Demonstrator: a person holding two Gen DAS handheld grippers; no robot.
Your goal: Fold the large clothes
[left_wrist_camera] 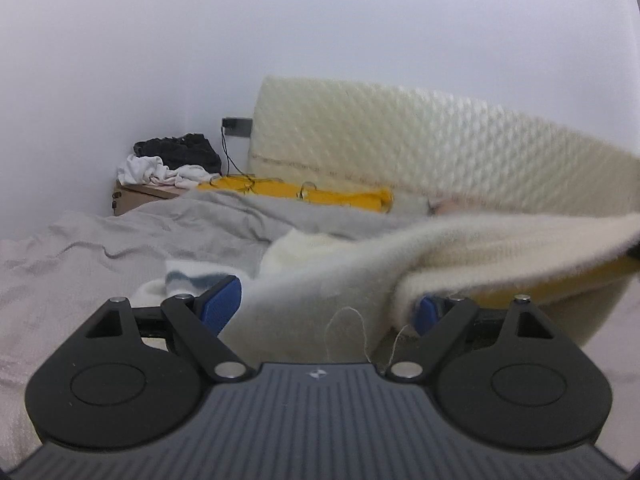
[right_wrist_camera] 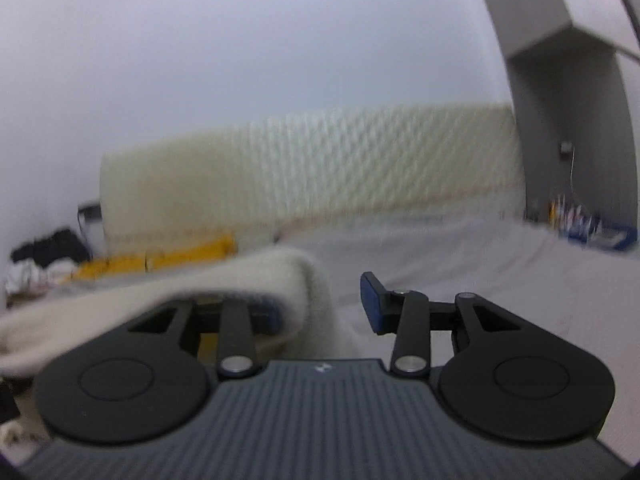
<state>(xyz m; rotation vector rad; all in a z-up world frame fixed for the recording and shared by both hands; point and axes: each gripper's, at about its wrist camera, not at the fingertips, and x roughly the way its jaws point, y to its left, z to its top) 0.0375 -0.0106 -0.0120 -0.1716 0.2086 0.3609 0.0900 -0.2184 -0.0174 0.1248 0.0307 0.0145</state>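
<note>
Cream fuzzy knit garment (left_wrist_camera: 320,280), bunched, draped over the bed (left_wrist_camera: 60,272).

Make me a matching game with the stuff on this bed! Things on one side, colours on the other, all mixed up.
Things:
1. fluffy sweater
2. bed sheet
3. long roll by the wall
4. gripper pads

Colours:
A. yellow
B. blue
C. cream
D. grey

Pairs: 1-C, 2-D, 3-A, 4-B
</note>
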